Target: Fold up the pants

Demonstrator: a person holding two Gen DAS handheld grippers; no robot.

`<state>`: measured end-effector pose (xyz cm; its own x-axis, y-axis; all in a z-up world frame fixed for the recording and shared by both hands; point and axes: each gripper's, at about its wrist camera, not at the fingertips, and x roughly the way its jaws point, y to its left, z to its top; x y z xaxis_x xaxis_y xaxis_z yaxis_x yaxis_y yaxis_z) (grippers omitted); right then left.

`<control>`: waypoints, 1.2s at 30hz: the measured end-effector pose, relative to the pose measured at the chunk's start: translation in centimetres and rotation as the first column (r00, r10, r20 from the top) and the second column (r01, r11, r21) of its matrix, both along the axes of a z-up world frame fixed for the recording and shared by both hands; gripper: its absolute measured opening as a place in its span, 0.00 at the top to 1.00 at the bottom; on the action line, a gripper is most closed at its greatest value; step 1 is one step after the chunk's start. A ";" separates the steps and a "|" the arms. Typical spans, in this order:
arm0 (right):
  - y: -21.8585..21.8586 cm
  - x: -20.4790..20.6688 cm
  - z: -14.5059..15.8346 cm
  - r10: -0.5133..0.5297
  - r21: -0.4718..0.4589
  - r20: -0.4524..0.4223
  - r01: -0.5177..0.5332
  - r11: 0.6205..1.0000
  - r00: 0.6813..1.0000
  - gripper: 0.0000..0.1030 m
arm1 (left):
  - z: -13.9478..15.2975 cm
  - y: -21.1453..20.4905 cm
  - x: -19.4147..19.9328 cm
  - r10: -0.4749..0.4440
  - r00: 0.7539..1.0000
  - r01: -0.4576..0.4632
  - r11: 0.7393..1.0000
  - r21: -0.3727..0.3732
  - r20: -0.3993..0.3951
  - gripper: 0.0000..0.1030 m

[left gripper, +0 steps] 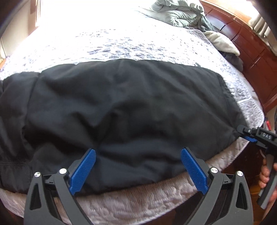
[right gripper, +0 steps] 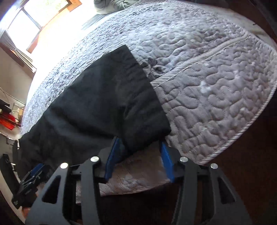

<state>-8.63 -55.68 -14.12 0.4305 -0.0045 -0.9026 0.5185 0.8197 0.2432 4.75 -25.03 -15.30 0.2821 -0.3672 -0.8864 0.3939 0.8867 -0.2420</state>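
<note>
Black pants (left gripper: 121, 107) lie spread across the near edge of a bed with a grey quilted cover (left gripper: 121, 45). My left gripper (left gripper: 137, 155) is open, its blue pads over the pants' near edge, holding nothing. My right gripper (left gripper: 242, 134) shows at the far right of the left wrist view, at the pants' right corner. In the right wrist view the right gripper (right gripper: 138, 143) is open, with the near corner of the pants (right gripper: 103, 107) lying between its blue pads (right gripper: 112, 155). The left gripper (right gripper: 32, 174) shows at the lower left there.
A crumpled grey-green duvet (left gripper: 176, 13) and a cream blanket (left gripper: 223, 43) lie at the bed's far right by the dark wooden headboard (left gripper: 251, 45). A bright window (right gripper: 39, 13) lies beyond the bed. Red and dark clutter (right gripper: 8, 119) stands left of the bed.
</note>
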 end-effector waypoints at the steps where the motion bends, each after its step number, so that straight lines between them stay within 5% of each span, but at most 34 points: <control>1: 0.3 -0.6 0.8 -0.004 -0.028 0.007 0.004 1.000 1.000 0.53 | 0.3 0.7 -0.3 0.006 1.000 -0.007 1.000 -0.009 -0.004 0.04; 5: 1.9 -2.0 4.2 -0.003 -0.014 0.089 0.005 1.000 0.996 0.55 | 1.1 4.0 -1.5 0.047 0.999 -0.048 0.999 -0.022 -0.023 0.04; 11: 10.2 5.7 6.4 0.242 0.092 0.213 -0.266 0.960 0.947 0.59 | 2.3 8.9 -1.6 0.130 0.991 -0.130 0.991 -0.021 0.012 0.04; 19: 22.1 12.9 0.8 0.502 0.136 0.098 -0.511 0.849 0.860 0.66 | 2.4 13.7 -0.5 0.236 0.972 -0.237 0.971 -0.025 -0.012 0.04; 24: 23.9 12.7 -2.5 0.527 0.069 0.025 -0.528 0.847 0.849 0.67 | 1.4 14.7 0.1 0.249 0.968 -0.250 0.968 -0.015 -0.038 0.04; 31: 25.0 12.9 -0.1 0.545 0.091 0.091 -0.552 0.829 0.833 0.64 | 1.9 15.4 0.0 0.230 0.973 -0.230 0.973 -0.017 -0.013 0.04; 36: 27.2 13.8 -1.5 0.587 0.060 0.015 -0.587 0.808 0.809 0.64 | 2.1 18.2 -0.6 0.256 0.965 -0.260 0.962 -0.089 -0.048 0.04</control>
